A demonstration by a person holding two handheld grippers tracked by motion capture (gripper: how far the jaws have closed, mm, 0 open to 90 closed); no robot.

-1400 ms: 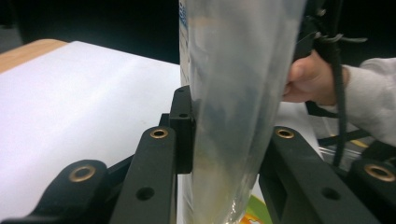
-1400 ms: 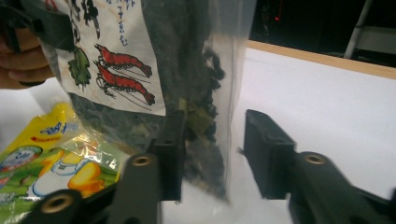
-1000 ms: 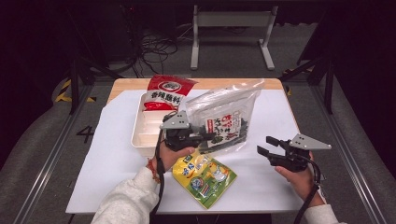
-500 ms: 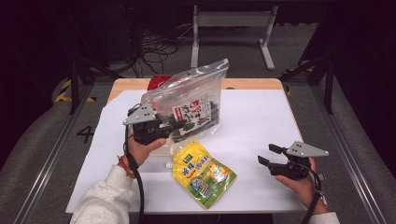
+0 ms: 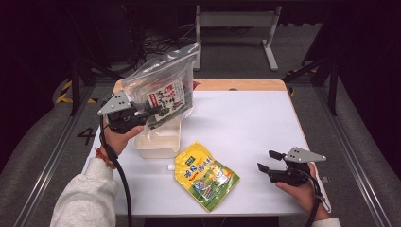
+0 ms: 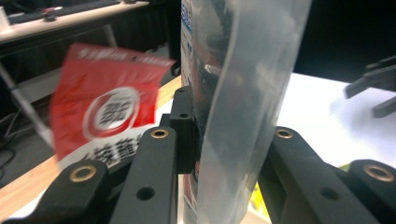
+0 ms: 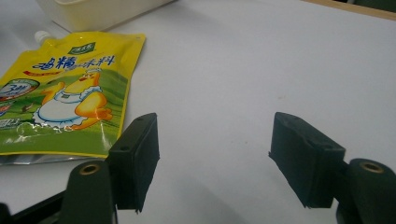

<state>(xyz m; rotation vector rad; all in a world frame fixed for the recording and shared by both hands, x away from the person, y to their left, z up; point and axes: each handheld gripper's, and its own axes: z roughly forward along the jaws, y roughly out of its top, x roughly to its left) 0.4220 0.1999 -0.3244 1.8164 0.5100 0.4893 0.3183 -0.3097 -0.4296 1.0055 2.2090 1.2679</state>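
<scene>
Clear zip bag (image 5: 163, 92) of snacks hangs upright in the left gripper (image 5: 150, 113), jaws pinching its lower edge above the white tray (image 5: 158, 144) at ten o'clock on the bench (image 5: 246, 123), while the right gripper (image 5: 265, 161), jaws just spreading with nothing between, sits at four o'clock, nearer the yellow pouch (image 5: 205, 176).

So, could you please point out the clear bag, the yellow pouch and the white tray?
clear bag (image 5: 163, 90), high view, its printed middle.
yellow pouch (image 5: 205, 176), high view, its front.
white tray (image 5: 158, 146), high view, its near wall.
</scene>
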